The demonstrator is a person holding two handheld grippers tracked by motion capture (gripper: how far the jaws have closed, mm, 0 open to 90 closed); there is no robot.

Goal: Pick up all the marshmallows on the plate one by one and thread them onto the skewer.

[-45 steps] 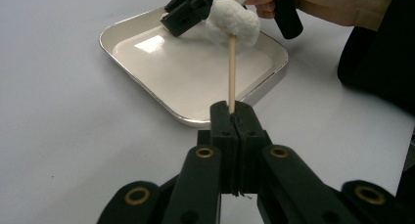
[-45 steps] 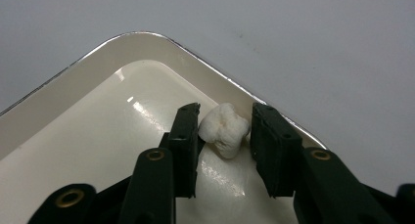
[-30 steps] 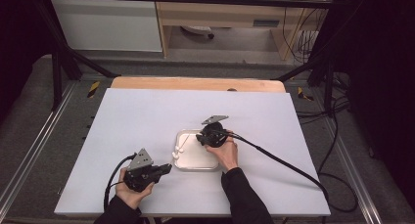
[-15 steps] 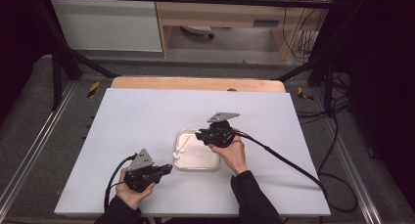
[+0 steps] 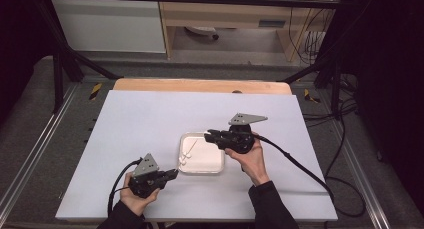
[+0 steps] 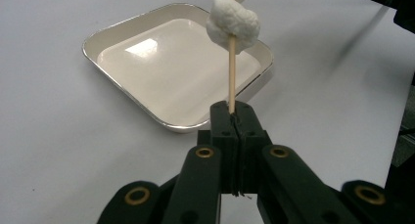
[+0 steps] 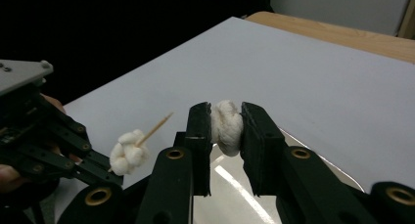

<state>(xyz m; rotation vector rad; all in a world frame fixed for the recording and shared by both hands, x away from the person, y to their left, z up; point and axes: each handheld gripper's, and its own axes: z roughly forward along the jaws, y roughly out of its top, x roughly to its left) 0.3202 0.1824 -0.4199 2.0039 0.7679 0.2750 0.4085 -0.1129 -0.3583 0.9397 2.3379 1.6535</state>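
step in hand: threading marshmallows onto a wooden skewer [image 6: 231, 62]; by my reading one more piece is lifted and about to be brought to the stick

left gripper: the left gripper [image 5: 172, 173] sits near the front edge of the table [image 5: 140, 119], left of middle, jaws pressed together on the blunt end of the skewer, which slants up over the front left corner of the tray [image 5: 217, 161]

on the stick: threaded marshmallows [image 7: 128, 152] sit part-way up it; the bare pointed tip pokes out beyond them

right gripper: the right gripper [image 5: 209, 135] hangs above the far edge of the tray, near the middle of the table, jaws clamped on a loose marshmallow [image 7: 226, 126] that bulges between the pads

next move calls for: lining the held piece up with the skewer tip and pushing it on along the stick's axis, through its middle, while the left gripper keeps the stick steady; squeezing harder would likely flatten the soft piece and make the tip miss

tray: shallow, white inside with a shiny rim, nothing lying in it as far as I can see

around: cables [image 5: 295, 161] trail from both grippers toward the front of the table; a wooden strip [image 5: 200, 85] runs along the far edge

in the way: nothing lies between tip and held piece; the right gripper's pads flank the marshmallow closely, so the tip could strike a pad if it comes in off-centre
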